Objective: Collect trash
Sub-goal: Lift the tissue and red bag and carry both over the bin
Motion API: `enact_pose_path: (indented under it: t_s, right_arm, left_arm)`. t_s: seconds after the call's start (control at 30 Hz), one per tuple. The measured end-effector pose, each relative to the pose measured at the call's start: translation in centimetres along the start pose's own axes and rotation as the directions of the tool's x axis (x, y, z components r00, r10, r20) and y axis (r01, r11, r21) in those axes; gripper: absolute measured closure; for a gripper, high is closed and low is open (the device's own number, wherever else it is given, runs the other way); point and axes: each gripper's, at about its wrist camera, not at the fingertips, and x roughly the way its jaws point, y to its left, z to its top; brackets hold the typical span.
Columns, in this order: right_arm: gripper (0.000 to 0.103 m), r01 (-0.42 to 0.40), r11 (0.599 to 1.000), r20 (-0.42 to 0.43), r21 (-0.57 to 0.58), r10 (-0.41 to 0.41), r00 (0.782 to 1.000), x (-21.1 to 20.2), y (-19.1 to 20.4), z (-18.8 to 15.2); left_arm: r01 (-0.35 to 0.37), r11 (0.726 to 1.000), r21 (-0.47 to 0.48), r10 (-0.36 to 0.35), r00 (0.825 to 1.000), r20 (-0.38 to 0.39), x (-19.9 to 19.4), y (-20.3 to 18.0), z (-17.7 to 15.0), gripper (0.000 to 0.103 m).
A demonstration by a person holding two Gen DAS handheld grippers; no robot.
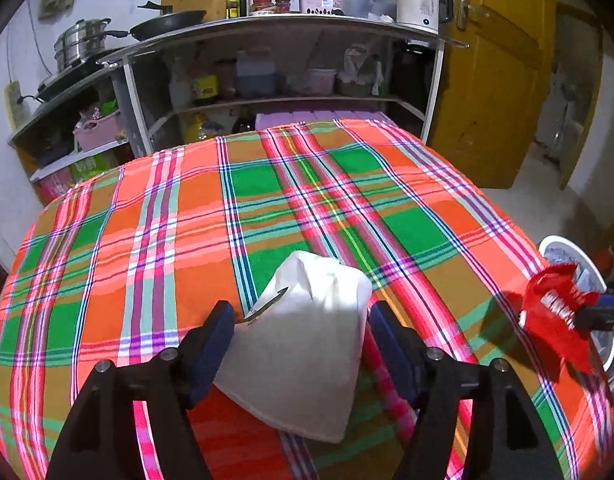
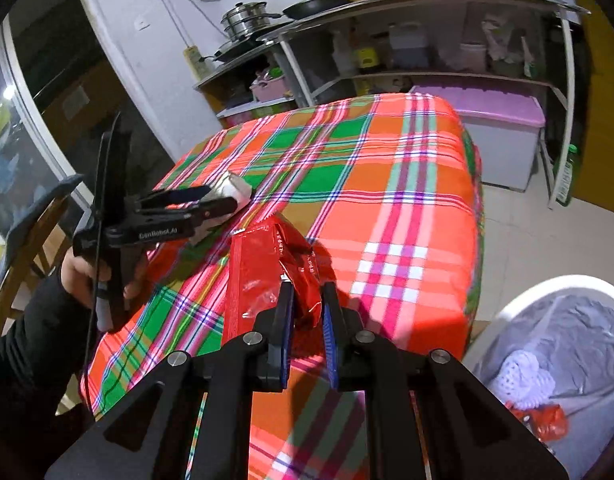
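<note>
Left fingers: left gripper (image 1: 301, 322) was seen with jaws spread wide; blue pads (image 1: 217, 326) stood either side of the white packet (image 1: 303, 344) with a visible gap on each side, nothing pressed.
Right fingers: right gripper (image 2: 307, 304) was clamped nearly closed on the red wrapper (image 2: 267, 276); crumpled foil was pinched between the blue pads (image 2: 329, 328).
White packet: lay on the plaid tablecloth (image 1: 147, 220), near the table's front edge, between the left jaws; a small dark-green mark was noted on its upper left face. Print could not be read.
Red wrapper: was held clear of the cloth near the table's right-hand edge; white lettering was seen on it in the left wrist view (image 1: 555, 312), too blurred to read.
Trash bin: white-rimmed bin (image 2: 519, 300) with a grey liner stood on the floor just beside the table, on the right gripper's side; red scraps and something white and knitted-looking were seen inside.
Left hand: hand (image 2: 81, 272) in a dark sleeve was seen gripping the left tool's handle in the right wrist view.
Background: open shelving (image 1: 291, 98) with jars and boxes, pan, steel pots, and white kettle (image 1: 419, 4) on top; wooden door at right.
</note>
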Motion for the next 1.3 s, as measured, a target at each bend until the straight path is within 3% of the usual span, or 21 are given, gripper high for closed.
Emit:
enact_pose_path:
  t_s: [0.13,0.2,0.47,0.83,1.3]
  right_arm:
    - [0.089,0.016,1.000,0.021,0.005,-0.016,1.000,-1.3,0.0,-0.4]
    - [0.089,0.022,1.000,0.032,0.011,-0.022,0.999,-2.0,0.0,-0.6]
    - [0.089,0.052,0.998,0.071,0.030,-0.054,0.996,-5.1,0.3,-1.9]
    - [0.089,0.083,0.995,0.128,0.050,-0.089,0.988,-9.6,0.7,-3.8]
    - [0.089,0.150,0.985,0.196,0.085,-0.164,0.967,-14.7,0.1,-5.6]
  left_arm:
    - [-0.007,1.000,-0.024,0.007,1.000,-0.001,-0.8,-0.9,-0.5,0.042]
    - [-0.009,0.999,-0.038,0.010,1.000,0.004,-1.5,-1.7,-1.0,0.050]
    - [0.037,0.992,-0.117,-0.033,0.999,0.041,-5.1,-4.2,-2.8,0.060]
    - [0.097,0.982,-0.159,-0.081,0.991,0.104,-10.4,-8.5,-4.8,0.061]
    - [0.214,0.975,-0.054,-0.199,0.959,0.201,-16.2,-16.2,-4.4,0.061]
